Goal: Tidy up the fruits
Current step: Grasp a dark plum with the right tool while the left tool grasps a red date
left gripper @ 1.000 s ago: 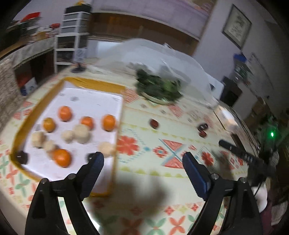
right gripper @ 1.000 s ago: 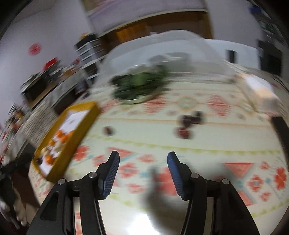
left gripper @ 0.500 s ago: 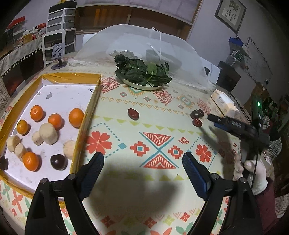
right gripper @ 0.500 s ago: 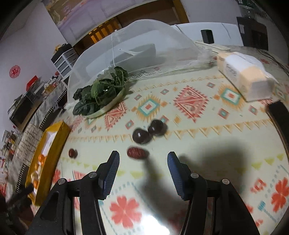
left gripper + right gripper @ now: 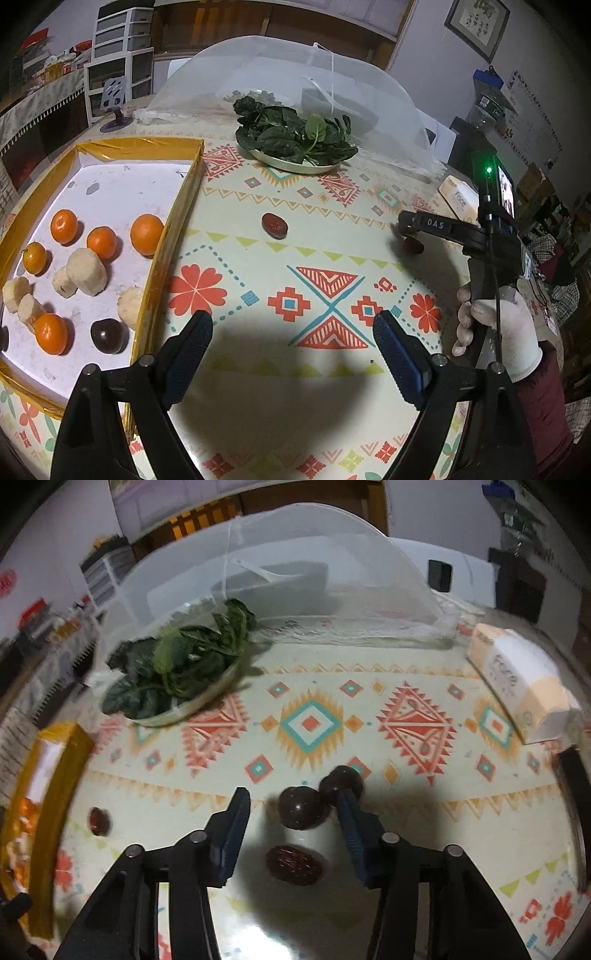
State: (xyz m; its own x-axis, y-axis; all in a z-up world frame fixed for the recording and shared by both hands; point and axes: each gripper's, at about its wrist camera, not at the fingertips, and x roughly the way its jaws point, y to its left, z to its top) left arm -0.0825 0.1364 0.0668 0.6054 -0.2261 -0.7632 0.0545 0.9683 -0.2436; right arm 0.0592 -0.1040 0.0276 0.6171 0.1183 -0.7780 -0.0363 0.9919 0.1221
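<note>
A patterned cloth [image 5: 295, 258] covers the whole table. At its far side a white mesh dome [image 5: 295, 92] stands over some dishes, and just in front of the dome is a plate of greens [image 5: 295, 147]. On the left lies a yellow-rimmed tray [image 5: 184, 206], its white floor holding oranges [image 5: 146, 234], pale peeled chunks [image 5: 86, 271] and one dark plum [image 5: 107, 335] near the front wall. A tissue pack [image 5: 517, 683] sits at the right edge.

The left gripper [image 5: 291, 332] hangs above bare cloth beside the tray, jaws spread wide with nothing between them. The right gripper [image 5: 293, 812], held in a white-gloved hand [image 5: 498, 332], points down at a small cluster of fruit. Its jaws have just been closing. A round plum [image 5: 301, 806] sits between them, with clear space on the left side; whether the right finger [image 5: 351, 823] touches it I cannot tell. A second plum [image 5: 341, 782] lies just behind that finger. A red date [image 5: 293, 864] rests nearer the wrist, below the jaws. Another date [image 5: 274, 225] lies alone mid-table, well apart from the cluster.
</note>
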